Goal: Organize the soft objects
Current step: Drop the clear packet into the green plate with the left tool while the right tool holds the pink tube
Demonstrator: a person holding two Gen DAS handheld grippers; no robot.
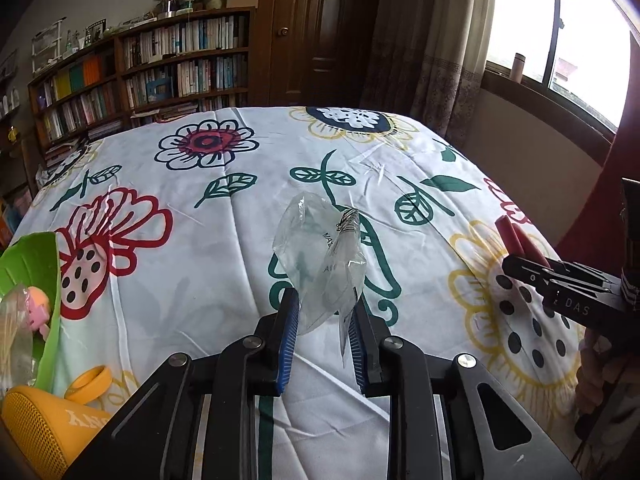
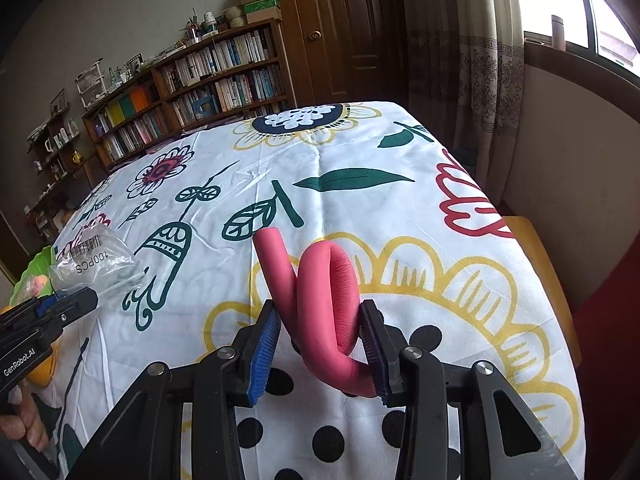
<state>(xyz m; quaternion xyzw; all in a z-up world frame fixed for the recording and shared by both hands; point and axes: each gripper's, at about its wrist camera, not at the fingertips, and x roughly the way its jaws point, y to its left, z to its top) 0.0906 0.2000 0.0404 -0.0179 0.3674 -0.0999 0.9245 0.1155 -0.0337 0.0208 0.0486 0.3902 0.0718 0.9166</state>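
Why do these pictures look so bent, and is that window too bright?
Both views are fisheye: the bookshelf curves and corners go black. In the left wrist view the window is blown out white; the clear plastic bag catches glare. In the right wrist view the pink foam tube looks sharp.

My left wrist camera looks forward along its fingers (image 1: pixel 322 320), low and close over the floral tablecloth (image 1: pixel 192 240), facing the bookshelf (image 1: pixel 160 68) and window (image 1: pixel 560 32). My right wrist camera sits to its right, aimed the same way. Both share the cloth, shelf and door, and each catches the other gripper (image 2: pixel 44 316) at its edge
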